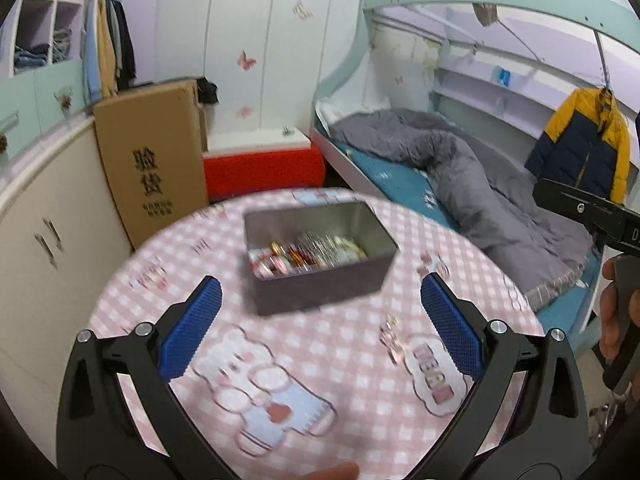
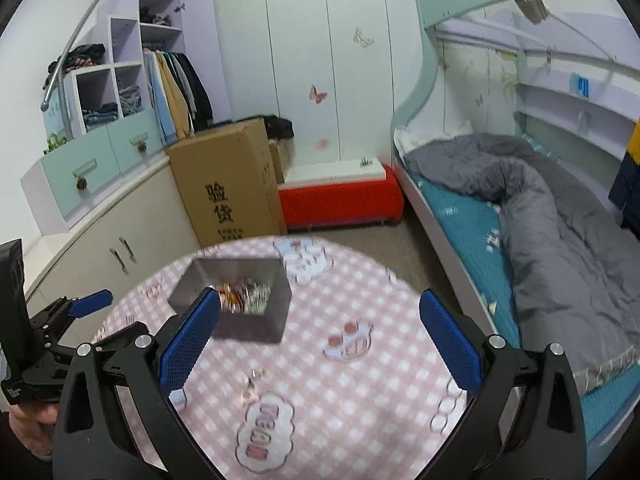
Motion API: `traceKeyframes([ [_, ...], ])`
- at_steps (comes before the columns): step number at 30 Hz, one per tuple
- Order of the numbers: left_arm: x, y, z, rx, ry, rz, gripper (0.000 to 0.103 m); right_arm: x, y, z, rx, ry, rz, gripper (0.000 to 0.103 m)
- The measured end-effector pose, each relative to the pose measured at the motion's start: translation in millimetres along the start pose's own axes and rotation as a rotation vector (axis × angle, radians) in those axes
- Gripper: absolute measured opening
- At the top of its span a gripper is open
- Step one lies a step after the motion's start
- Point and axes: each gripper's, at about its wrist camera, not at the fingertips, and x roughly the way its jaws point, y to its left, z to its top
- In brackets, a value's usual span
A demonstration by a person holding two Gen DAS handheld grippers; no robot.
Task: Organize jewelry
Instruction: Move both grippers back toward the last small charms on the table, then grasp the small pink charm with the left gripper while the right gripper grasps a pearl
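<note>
A grey metal tin point(image 1: 320, 280) point(image 2: 248, 322) holding several colourful jewelry pieces sits on a round table with a pink checked cloth point(image 1: 352, 360) point(image 2: 360, 380). A small clear, glittery jewelry piece point(image 1: 391, 338) point(image 2: 254, 384) lies loose on the cloth, nearer than the tin. My left gripper point(image 1: 320, 320) hangs open above the cloth, with the tin just beyond its blue pads. My right gripper point(image 2: 320, 332) is open too, nothing between its fingers; the loose piece lies below and between them. The left gripper point(image 2: 90, 302) also shows at the left edge of the right wrist view.
A cardboard box point(image 1: 156, 164) and a red bench point(image 1: 264, 168) stand behind the table. A bed with a grey duvet point(image 2: 560, 240) runs along the right. White cabinets point(image 2: 120, 252) line the left wall. A person's hand point(image 1: 616, 320) holds the right tool.
</note>
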Motion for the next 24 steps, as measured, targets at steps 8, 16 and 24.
traceKeyframes([
  [8,36.6,-19.3,-35.7,0.024,0.116,-0.025,0.097,23.3,-13.6,-41.8,0.060,0.111,-0.002,0.096],
  [16,78.3,-49.1,-51.7,0.118,0.218,-0.062,0.096,35.8,-21.1,-60.8,0.091,0.164,0.001,0.096],
  [24,97.4,-59.4,-55.1,0.170,0.282,-0.111,0.031,46.2,-25.9,-69.1,0.100,0.202,0.007,0.096],
])
